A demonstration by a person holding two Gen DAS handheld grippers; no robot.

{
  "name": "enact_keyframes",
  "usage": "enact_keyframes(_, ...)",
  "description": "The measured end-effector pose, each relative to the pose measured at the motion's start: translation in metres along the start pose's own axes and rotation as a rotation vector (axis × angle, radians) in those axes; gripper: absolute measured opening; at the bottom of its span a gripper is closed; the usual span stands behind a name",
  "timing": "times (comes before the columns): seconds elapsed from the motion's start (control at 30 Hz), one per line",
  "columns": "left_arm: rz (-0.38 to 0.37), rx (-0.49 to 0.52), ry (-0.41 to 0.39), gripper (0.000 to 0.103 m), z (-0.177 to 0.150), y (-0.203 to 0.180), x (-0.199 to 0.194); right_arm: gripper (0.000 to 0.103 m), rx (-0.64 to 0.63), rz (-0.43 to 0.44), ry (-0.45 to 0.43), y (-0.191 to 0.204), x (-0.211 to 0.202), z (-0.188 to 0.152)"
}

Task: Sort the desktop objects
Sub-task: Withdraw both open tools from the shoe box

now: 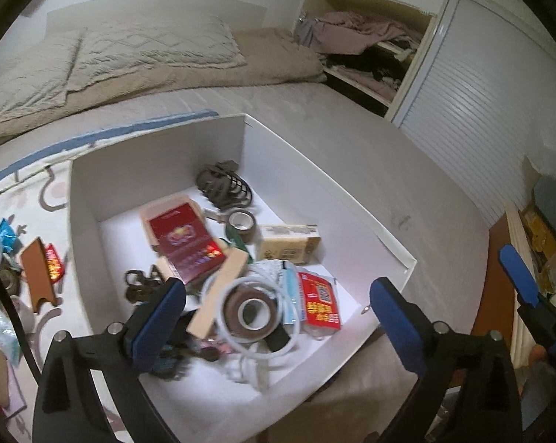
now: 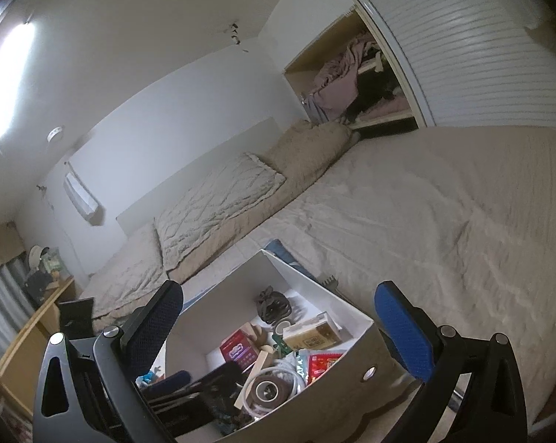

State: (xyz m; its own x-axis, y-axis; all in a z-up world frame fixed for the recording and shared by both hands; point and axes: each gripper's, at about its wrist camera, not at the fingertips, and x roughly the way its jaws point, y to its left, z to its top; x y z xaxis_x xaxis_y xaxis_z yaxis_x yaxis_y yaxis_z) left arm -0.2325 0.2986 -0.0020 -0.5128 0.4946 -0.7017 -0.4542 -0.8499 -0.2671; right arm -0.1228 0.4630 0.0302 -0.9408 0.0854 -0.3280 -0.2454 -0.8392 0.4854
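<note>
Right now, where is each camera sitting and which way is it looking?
Left wrist: it sits on the left claw, above the white box on the bed, looking down at the tape roll and red packet; both blue fingers show, spread apart.
Right wrist: it sits on the right claw, lower and further back, looking across the bed toward the pillows; its own fingers show, spread apart.
Shared: box, tape roll, bed, wardrobe.

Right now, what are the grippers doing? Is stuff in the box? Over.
Left hand-held gripper open, empty, over the box. Right hand-held gripper open, empty. Box holds tape roll, red booklet, carton. More items left on the mat.
</note>
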Motion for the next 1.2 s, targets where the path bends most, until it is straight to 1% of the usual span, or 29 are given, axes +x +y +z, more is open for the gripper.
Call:
enact_keyframes(0.23,0.062,0.005,-0.062,0.102,-0.004,0.016,-0.03,0.103,-0.064,-0.019,-0.009,0.015,-0.006,-0.002)
enact_keyframes(0.4,0.076,-0.016,-0.103,0.102,-0.007,0.028,-0.054,0.103,-0.108,0.006,-0.007,0.029,-0.013,-0.003)
enact_keyframes(0.5,0.075,-0.036,-0.121,0.102,-0.008,0.035,-0.067,0.103,-0.136,0.045,-0.008,0.039,-0.02,-0.004)
enact_keyframes(0.73,0.121,-0.03,-0.176,0.102,-0.015,0.044,-0.103,0.103,-0.191,0.036,-0.034,0.061,-0.037,-0.002)
enact_keyframes(0.87,0.144,-0.029,-0.213,0.102,-0.022,0.051,-0.125,0.103,-0.225,0.064,-0.005,0.073,-0.041,-0.007)
enact_keyframes(0.93,0.151,-0.03,-0.226,0.102,-0.025,0.054,-0.134,0.103,-0.247,0.065,0.005,0.078,-0.044,-0.012)
enact_keyframes(1.03,0.159,-0.032,-0.235,0.102,-0.03,0.059,-0.146,0.103,-0.259,0.096,0.033,0.084,-0.049,-0.019)
enact_keyframes(1.2,0.183,-0.028,-0.252,0.102,-0.038,0.064,-0.162,0.103,-0.311,0.084,0.041,0.095,-0.062,-0.029)
